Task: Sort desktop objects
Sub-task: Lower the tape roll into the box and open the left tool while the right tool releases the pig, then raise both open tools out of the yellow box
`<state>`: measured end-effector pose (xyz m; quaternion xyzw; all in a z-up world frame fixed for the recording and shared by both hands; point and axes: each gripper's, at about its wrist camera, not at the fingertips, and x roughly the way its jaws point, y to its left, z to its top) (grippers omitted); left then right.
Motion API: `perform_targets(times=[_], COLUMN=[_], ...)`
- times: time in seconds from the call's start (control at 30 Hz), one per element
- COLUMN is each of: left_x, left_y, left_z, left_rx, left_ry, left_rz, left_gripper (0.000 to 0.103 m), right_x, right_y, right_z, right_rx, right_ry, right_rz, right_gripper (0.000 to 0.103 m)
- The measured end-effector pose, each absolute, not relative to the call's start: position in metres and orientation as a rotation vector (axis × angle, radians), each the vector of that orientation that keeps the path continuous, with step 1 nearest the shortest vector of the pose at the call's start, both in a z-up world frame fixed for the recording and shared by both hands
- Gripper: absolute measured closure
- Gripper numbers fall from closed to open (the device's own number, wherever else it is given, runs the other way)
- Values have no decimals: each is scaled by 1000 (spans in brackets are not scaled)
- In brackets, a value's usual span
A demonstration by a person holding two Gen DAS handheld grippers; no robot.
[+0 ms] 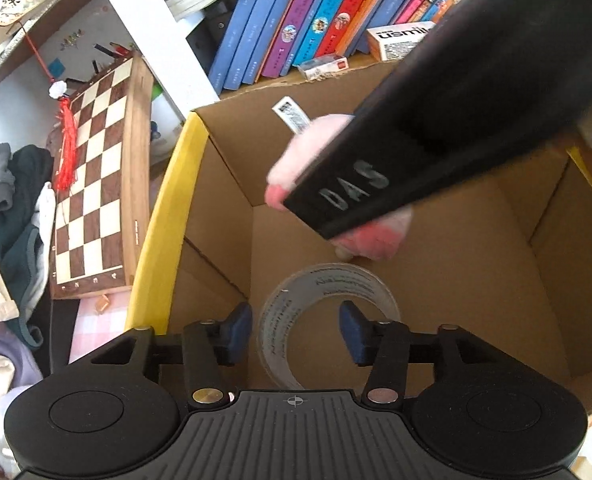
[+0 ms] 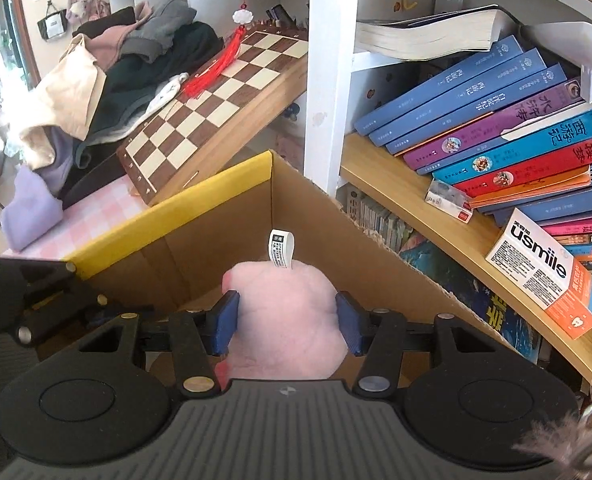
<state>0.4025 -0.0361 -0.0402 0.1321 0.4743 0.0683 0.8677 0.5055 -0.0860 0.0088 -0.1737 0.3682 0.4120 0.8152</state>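
Left wrist view: looks down into an open cardboard box (image 1: 475, 248) with a yellow-taped edge. Left gripper (image 1: 296, 330) with blue pads spread apart, pressing on nothing. Roll of clear tape (image 1: 327, 320) below and between them on the box floor; contact with the pads cannot be told. Further in, the right gripper (image 1: 347, 216) seen from outside as a black body marked "DAS", reaching over the box with a pink plush toy (image 1: 296, 160) showing on either side of its tip. White sewn-in label (image 1: 292, 114) sticks out of the toy. Chessboard (image 1: 96, 180) with a red tassel (image 1: 66, 148) leans outside the box to the left, beside a heap of clothes (image 1: 8, 208); row of books (image 1: 315, 20) on the shelf beyond.

Right wrist view: shows what the first hides, namely both blue pads pinching the plush toy (image 2: 292, 320) from either side, label (image 2: 280, 249) upright on top, toy held over the box (image 2: 335, 232) near its back corner. Tape roll not visible from here. Shows in full the white and orange "usmile" carton (image 2: 543, 276) lying on the wooden shelf (image 2: 415, 208) to the right, cut off at the edge in the other view. Black part of the left gripper (image 2: 36, 300) at the left edge.
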Motion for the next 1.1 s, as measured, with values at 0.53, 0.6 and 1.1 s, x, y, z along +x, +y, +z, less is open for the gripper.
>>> perform_targets(times=[0.53, 0.6, 1.1], left_x=[389, 387, 352], left_y=[-42, -43, -31], left_z=[-20, -18, 8], left_rx=[347, 352, 329], left_ry=[933, 925, 838], left_rz=[172, 174, 140], left_gripper=[13, 11, 7], right_x=[511, 508, 460], right_y=[-104, -107, -141], right_z=[16, 19, 38], right_rx=[-226, -243, -201], right_ry=[817, 817, 819], right_rz=[819, 811, 732], right_gripper=[16, 15, 12])
